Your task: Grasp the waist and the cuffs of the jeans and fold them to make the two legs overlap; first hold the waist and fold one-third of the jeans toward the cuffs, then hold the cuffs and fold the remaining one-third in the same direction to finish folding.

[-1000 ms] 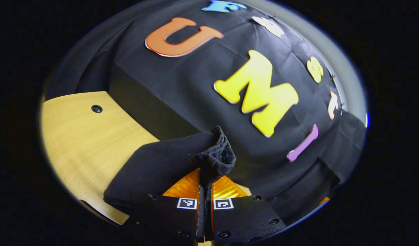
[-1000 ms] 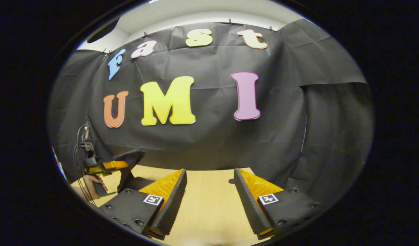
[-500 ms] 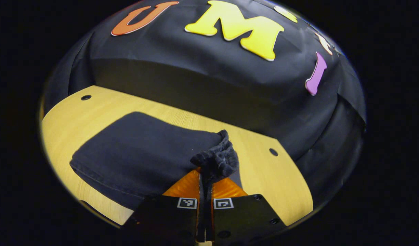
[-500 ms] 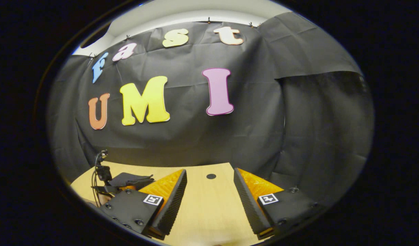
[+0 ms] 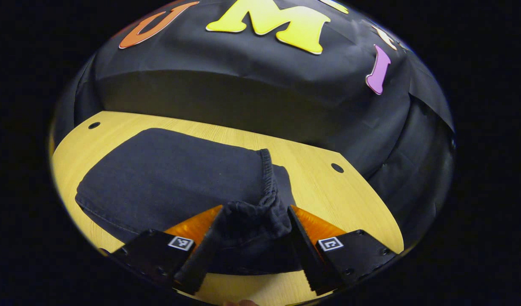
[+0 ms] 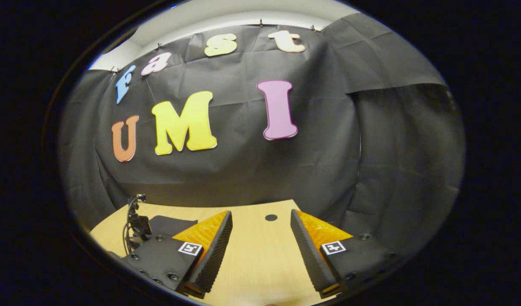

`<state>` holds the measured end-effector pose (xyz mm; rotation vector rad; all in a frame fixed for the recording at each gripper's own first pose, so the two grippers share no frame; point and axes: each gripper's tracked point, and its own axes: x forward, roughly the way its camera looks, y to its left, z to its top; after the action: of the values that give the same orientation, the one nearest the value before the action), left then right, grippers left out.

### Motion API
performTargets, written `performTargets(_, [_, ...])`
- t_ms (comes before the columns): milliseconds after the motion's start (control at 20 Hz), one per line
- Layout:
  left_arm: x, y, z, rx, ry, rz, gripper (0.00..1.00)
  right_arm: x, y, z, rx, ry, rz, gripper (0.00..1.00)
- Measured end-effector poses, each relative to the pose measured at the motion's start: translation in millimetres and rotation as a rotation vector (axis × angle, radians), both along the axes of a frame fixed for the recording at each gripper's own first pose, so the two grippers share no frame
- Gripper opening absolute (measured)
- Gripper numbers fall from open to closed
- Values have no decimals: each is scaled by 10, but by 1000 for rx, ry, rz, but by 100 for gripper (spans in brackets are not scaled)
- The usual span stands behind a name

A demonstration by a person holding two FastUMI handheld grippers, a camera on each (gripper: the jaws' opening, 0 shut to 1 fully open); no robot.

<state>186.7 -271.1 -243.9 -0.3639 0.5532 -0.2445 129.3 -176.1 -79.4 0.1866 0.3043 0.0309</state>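
Releasing the last fold, the left tool (image 5: 251,238) stands with its jaws spread around the bunched cuffs (image 5: 254,221), no pinch left on them, while the folded jeans (image 5: 175,178) lie flat on the table (image 5: 328,191). It would do best to back straight out without snagging cloth. The right tool (image 6: 260,250) hangs open and empty over bare table.

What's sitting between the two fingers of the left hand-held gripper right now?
In the left gripper view, a bunched end of the dark jeans lies between the spread fingers of the left hand-held gripper, on the wooden table.
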Motion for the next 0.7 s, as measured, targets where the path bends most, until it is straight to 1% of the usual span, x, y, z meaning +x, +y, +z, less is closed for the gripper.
performTargets(50, [-6, 39, 91, -11, -21, 10, 97, 61, 107, -155, 31, 21, -2, 84])
performTargets(150, [-49, 225, 290, -28, -65, 49, 99, 166, 314, -388, 94, 27, -32, 87])
performTargets(200, [-91, 372, 423, -29, -94, 68, 99, 194, 434, -423, 124, 9, -44, 84])
performTargets(250, [-131, 529, 556, -28, -124, 85, 99, 225, 537, -418, 149, -22, -64, 89])
performTargets(300, [-150, 717, 662, -16, -156, 110, 99, 232, 680, -380, 159, -51, -63, 84])
performTargets(400, [-221, 1177, 896, 28, -217, 177, 99, 242, 1014, -348, 119, -81, -42, 83])
performTargets(450, [-287, 1420, 1008, 49, -237, 206, 99, 232, 1173, -309, 90, -91, -20, 90])
performTargets(500, [-369, 1623, 1108, 54, -256, 228, 98, 208, 1315, -217, 72, -107, 2, 84])
performTargets(550, [-475, 1777, 1244, 50, -278, 237, 98, 256, 1484, -239, 64, -121, 21, 91])
performTargets(650, [-675, 2071, 1510, 69, -321, 260, 98, 161, 1751, -65, 60, -151, 54, 91])
performTargets(700, [-779, 2177, 1619, 93, -339, 264, 98, 109, 1851, 1, 49, -162, 65, 91])
